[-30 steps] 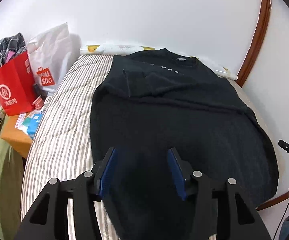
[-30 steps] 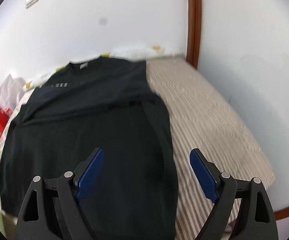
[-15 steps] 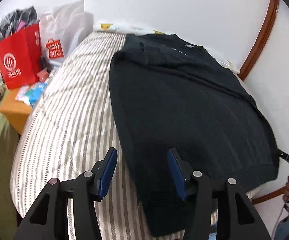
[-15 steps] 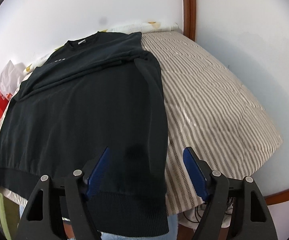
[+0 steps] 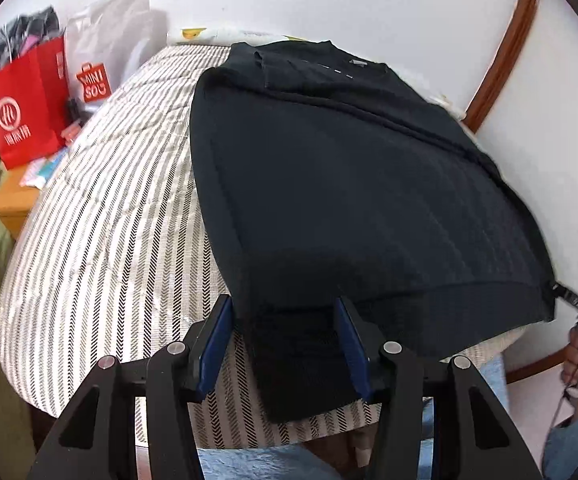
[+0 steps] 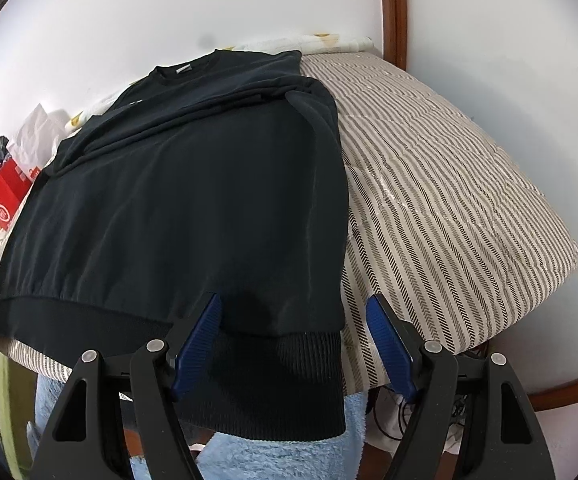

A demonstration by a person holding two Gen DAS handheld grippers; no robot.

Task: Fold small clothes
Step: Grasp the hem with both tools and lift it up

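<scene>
The bed, covered in a grey-and-cream striped quilt, fills both views, and its near edge curves down just ahead of both grippers. On it lies the black sweatshirt, spread flat with the neck toward 12 o'clock and the ribbed hem at 6 o'clock, hanging over the near edge of the bed. Both sleeves are folded across the chest, forming raised ridges below the collar; the cloth is otherwise smooth, with a small white label inside the neck. In the left wrist view, bare quilt runs wide from 8 to 11 o'clock of the sweatshirt; in the right wrist view, an equally broad strip of quilt lies open from 1 to 4 o'clock, up to the white wall and a brown wooden trim. A red paper bag and a white shopping bag stand beside the bed at 10 o'clock in the left view. The left gripper is spread, its blue pads framing the hem's left corner without closing on it. The right gripper is likewise spread wide, framing the hem's right corner, the right pad over striped quilt.
</scene>
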